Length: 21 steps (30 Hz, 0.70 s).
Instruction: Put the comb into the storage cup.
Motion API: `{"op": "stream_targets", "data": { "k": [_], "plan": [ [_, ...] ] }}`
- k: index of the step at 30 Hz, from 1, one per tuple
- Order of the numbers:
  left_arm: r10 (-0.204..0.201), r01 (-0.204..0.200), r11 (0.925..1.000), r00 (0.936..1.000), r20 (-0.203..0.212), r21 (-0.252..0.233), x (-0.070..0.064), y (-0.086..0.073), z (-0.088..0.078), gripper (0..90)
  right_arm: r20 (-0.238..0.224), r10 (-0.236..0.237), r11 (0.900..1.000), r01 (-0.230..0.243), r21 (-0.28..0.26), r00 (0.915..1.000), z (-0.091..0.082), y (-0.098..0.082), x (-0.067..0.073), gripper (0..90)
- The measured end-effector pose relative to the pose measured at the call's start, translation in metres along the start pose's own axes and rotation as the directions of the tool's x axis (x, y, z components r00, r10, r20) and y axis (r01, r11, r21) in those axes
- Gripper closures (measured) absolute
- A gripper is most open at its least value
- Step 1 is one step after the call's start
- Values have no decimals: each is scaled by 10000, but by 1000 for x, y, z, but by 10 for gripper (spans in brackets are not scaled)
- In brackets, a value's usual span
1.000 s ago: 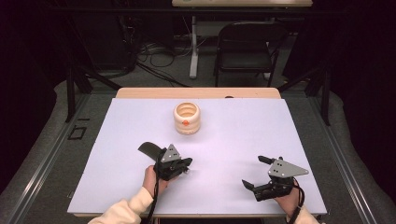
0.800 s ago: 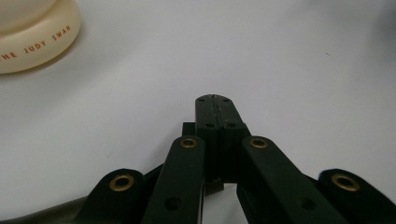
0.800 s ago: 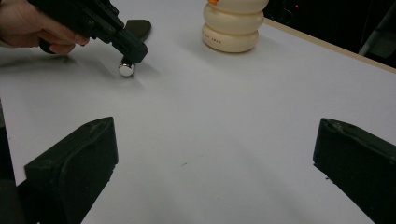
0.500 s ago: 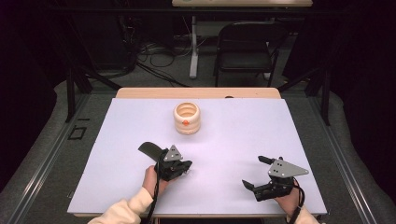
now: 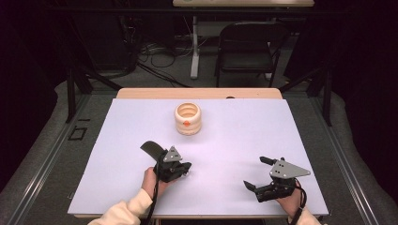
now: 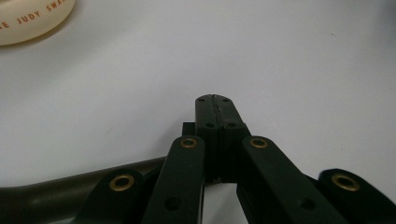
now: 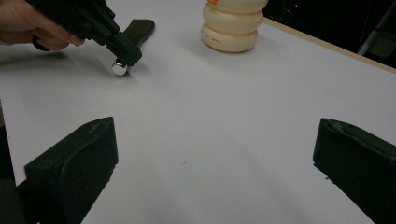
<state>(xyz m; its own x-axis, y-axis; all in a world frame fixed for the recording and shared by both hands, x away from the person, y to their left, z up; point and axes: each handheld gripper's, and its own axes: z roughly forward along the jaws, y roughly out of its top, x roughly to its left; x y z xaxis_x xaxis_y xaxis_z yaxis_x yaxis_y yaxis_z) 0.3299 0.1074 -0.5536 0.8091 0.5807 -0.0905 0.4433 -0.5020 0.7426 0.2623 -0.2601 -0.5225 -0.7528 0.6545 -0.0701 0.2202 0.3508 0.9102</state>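
1. A white table [image 5: 291, 140] fills the centre of the high view; a dark room with a chair [image 5: 246, 42] lies along the top.
2. The right gripper view shows a small silver ball [image 7: 119, 68] at upper left, seemingly touching the clenched left gripper [image 5: 183, 169].
3. The cream ribbed jar [image 5: 188, 118] stands upper centre; the right gripper [image 5: 256, 173] gapes empty at lower right.

jar [image 5: 187, 119]: glossy cream plastic | ball [image 7: 119, 68]: shiny metal | table [image 5: 281, 136]: matt white

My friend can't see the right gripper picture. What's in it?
Two black jaws stand wide apart over a white table. Farther off, a hand holds the left gripper, tip down by a small shiny ball. A cream ridged pot stands behind.
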Motion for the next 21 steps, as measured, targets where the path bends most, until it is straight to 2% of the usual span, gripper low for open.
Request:
{"op": "stream_targets", "data": {
  "k": [6,21],
  "plan": [
    [-1,1,9999,10000,9,103,0,-1,-3,898,2,-14,10000,14,11,10000,0,0,0,0],
    [-300,299,9992,9995,34,276,1,-6,-10,898,4,-23,10000,23,-37,10000,0,0,0,0]
  ]
}}
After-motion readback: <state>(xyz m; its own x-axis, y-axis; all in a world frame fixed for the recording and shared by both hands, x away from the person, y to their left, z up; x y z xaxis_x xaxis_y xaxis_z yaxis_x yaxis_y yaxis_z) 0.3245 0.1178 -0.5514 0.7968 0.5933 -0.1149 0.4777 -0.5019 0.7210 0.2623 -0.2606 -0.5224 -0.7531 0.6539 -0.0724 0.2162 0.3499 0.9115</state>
